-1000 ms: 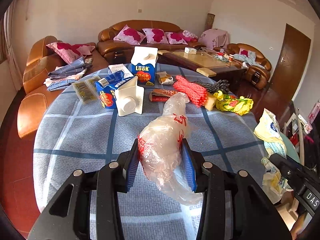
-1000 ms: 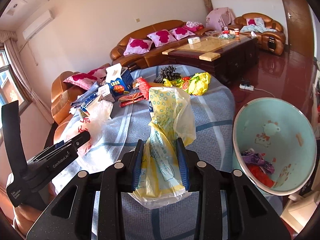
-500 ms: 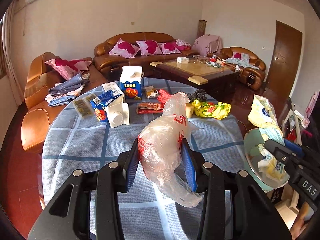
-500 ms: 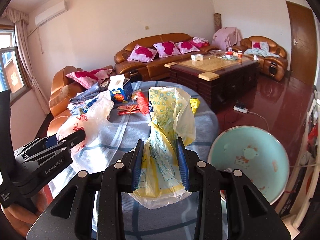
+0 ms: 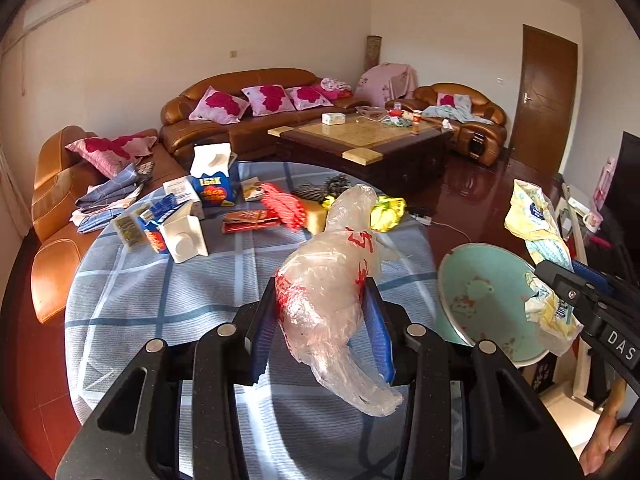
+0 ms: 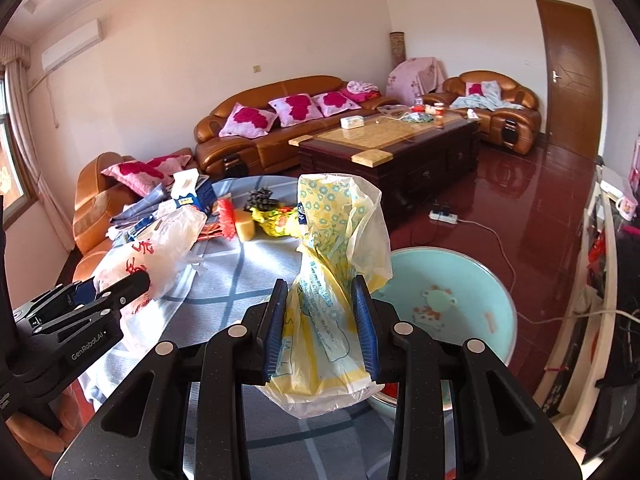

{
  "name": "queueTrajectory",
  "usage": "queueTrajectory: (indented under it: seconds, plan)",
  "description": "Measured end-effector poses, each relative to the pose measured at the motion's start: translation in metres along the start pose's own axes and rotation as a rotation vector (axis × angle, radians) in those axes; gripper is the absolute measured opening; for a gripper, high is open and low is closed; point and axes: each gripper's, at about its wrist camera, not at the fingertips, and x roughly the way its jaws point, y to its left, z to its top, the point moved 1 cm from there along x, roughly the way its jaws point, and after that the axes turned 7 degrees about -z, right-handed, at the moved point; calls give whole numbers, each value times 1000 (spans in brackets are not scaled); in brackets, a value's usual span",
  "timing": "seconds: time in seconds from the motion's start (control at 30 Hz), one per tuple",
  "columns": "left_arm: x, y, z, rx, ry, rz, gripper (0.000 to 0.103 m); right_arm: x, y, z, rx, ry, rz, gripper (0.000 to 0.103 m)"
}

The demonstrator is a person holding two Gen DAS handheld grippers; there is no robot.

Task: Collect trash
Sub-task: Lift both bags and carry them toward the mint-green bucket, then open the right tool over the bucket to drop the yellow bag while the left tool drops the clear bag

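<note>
Swung right and back from the table since a second ago: cartons smaller and farther off, basin now broad under the right wrist view and newly in the left one.

Clear bag with red print [image 5: 332, 292] sits pinched in the left gripper [image 5: 321, 300], pads pressing its crumpled middle, tail drooping toward the camera, top standing up above the near part of the table [image 5: 160, 300]. Yellow flowered bag [image 6: 332, 264] sits clamped the same way in the right gripper [image 6: 321, 286], jaws closed on its bunched waist, hanging above the near left rim of the pale green basin [image 6: 460, 276]. Neither bag dropped yet.

Basin stands just right of the table, apparently on the floor; mostly bare inside as far as visible, with a scrap of red at the near edge under the yellow bag.

Reads as partway through: two bags gathered and carried close to the basin, release still to come, the right one nearer to it than the left.

Plenty left on the far half of the checked cloth: upright blue milk carton [image 5: 212, 176], toppled white carton [image 5: 186, 234], flat red wrapper [image 5: 250, 220], red string bundle [image 5: 286, 206], yellow block [image 5: 314, 216], yellow-green wrapper [image 5: 386, 210], dark clump behind. Cannot tell which of these count as trash.
</note>
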Motion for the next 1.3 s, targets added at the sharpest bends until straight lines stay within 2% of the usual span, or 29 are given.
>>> queueTrajectory:
  seconds: [0.47,0.77,1.3]
  plan:
    - [12,-51,7,68,6,-58,41,3,-43,-6,93,-3,-51,34]
    - [31,-86,10,102,21,-105,42,13,-72,-11,125,12,-128,34]
    - [86,-140,5,143,116,-135,42,52,-124,-29,207,97,-207,34]
